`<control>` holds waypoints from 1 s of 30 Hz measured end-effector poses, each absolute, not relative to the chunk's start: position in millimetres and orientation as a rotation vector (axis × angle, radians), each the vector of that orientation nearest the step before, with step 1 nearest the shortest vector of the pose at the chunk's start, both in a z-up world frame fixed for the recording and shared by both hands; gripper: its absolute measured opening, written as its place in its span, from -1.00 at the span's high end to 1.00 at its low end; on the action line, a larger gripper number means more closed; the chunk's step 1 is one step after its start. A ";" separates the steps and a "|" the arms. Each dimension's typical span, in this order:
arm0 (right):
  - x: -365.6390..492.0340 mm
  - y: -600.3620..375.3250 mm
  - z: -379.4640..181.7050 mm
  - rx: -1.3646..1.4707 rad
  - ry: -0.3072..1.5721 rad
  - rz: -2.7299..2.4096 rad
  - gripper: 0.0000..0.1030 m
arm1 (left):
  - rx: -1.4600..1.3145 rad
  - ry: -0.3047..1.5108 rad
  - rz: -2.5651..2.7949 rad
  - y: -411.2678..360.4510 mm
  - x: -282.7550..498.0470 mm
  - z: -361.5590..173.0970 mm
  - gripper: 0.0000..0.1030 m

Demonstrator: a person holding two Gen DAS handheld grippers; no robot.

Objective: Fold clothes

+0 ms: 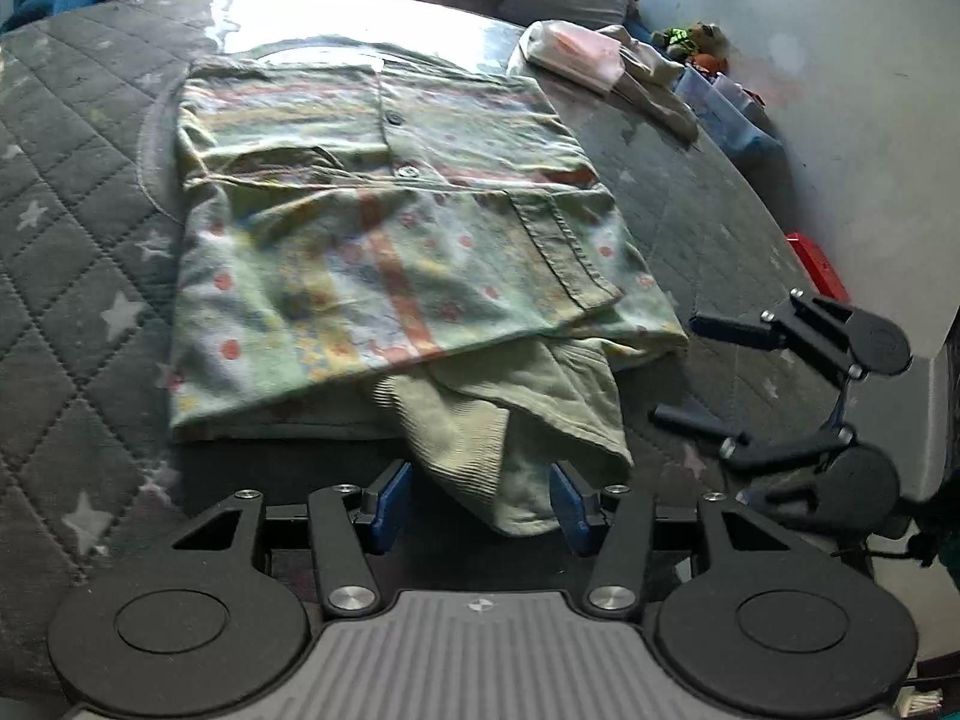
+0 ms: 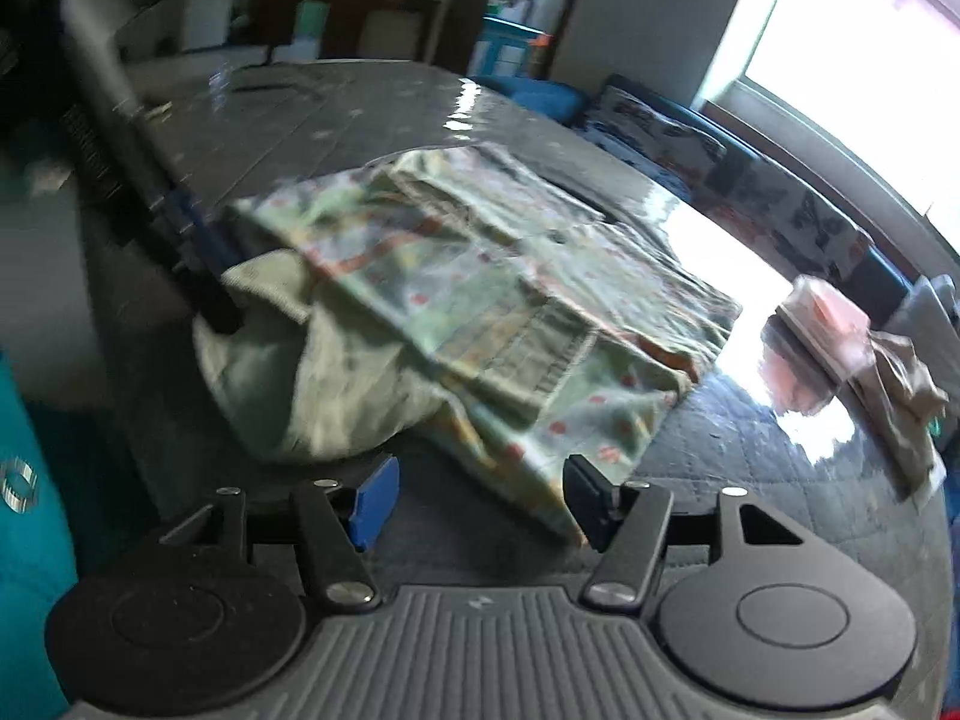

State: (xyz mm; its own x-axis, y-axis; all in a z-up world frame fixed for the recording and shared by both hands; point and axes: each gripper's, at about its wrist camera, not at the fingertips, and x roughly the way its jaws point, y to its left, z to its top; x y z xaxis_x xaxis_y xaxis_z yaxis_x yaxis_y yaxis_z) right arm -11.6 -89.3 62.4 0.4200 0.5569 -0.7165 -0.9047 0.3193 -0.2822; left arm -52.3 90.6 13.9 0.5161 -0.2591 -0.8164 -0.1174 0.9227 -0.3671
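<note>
On a dark quilted table cover [image 1: 72,192] stitched in diamonds and dotted with pale stars, we found a soft green flannel shirt [image 1: 384,252], printed with orange stripes and small red dots, folded into a rough rectangle at the cover's middle, its buttons and a stitched pocket facing up. We saw the left gripper [image 1: 480,501] at the shirt's near edge, its blue pads part-way apart with a ribbed green cuff [image 1: 474,450] hanging between them; whether the pads pressed that cuff we could not tell. The right gripper [image 2: 480,495] stood to the right of the shirt, fingers clearly apart, and its own blurred view showed a corner of the hem just beside one finger, nothing clamped. Beyond the shirt's far right corner lay a folded pink-and-cream garment [image 1: 576,54].
</note>
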 end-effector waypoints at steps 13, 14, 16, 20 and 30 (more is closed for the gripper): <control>-17.8 -62.6 52.6 -0.754 0.445 1.140 -0.34 | -0.445 0.900 -0.135 116.1 -21.7 52.5 0.75; -15.2 -58.3 53.0 -0.741 0.440 1.145 -0.30 | -0.452 0.896 -0.141 119.1 -16.7 53.6 0.75; -7.2 -48.5 54.9 -0.692 0.450 1.154 -0.12 | -0.464 0.892 -0.143 126.0 -8.0 53.8 0.75; 23.3 -29.8 64.3 -0.551 0.573 1.183 0.50 | -0.476 0.887 -0.167 139.4 -2.5 52.8 0.67; 86.2 -22.5 87.3 -0.263 0.820 1.175 0.66 | -0.174 0.741 -0.140 142.4 -68.2 60.7 -0.14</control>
